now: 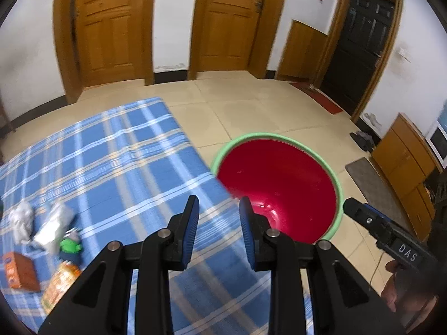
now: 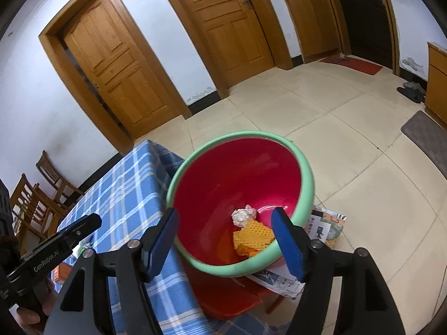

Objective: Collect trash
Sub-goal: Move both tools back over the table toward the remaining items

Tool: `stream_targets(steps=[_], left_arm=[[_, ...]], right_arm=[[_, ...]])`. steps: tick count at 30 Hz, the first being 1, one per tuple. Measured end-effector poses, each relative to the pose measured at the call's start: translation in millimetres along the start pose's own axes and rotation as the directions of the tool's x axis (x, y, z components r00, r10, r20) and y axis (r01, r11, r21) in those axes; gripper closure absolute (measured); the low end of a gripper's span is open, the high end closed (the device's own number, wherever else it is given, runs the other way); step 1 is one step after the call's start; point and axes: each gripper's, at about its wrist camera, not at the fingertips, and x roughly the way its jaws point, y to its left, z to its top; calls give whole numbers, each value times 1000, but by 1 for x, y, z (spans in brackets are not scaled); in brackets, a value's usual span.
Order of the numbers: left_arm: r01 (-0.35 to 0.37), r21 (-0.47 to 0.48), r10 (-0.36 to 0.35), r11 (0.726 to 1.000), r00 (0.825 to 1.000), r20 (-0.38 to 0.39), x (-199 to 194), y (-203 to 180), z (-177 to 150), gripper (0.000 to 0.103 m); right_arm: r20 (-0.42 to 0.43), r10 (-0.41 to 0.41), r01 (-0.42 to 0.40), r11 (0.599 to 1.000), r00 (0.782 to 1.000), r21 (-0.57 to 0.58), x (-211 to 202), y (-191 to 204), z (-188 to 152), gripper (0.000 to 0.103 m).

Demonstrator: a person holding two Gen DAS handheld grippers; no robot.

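Trash: crumpled foil ball and yellow mesh wrapper lie inside red basin, green-rimmed, beside blue plaid table; further wrappers, orange box on table, far left. Left tongs: parted, nothing between. Right tongs: released wide, empty, above basin

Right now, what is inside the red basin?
Inside the basin: a crumpled paper ball and an orange mesh piece. Its near rim hides part of the bottom.
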Motion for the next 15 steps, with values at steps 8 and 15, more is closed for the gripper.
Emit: stream_targets(steps=[8, 15], left_arm=[[-84, -61, 86, 995, 996, 30, -30, 35, -15, 74], [-141, -121, 147, 983, 988, 37, -51, 67, -30, 74]], right_arm=[[-20, 30, -31, 999, 999, -43, -1, 26, -6, 28], [-43, 51, -54, 995, 998, -79, 1, 48, -14, 26]])
